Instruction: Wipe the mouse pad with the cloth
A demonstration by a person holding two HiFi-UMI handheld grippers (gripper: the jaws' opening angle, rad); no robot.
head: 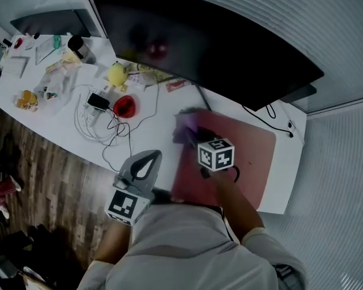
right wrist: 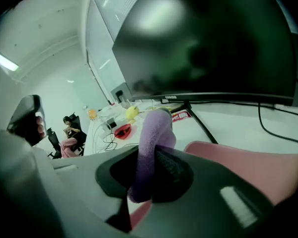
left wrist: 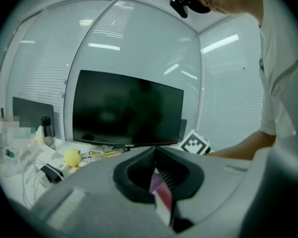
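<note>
R gripper clamps fuzzy purple cloth over pink mouse pad; L gripper closed, empty.

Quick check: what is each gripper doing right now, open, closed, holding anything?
Left gripper: closed, jaws together, nothing held.
Right gripper: closed on the purple cloth.

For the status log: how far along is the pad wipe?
Done: cloth gripped in the right tongs. In hand: cloth is at a corner of the pink mouse pad, blurred, so likely mid-wipe. To do: rest of pad; no visible sign of how much is wiped. Left tongs shut, empty, off the pad.
</note>
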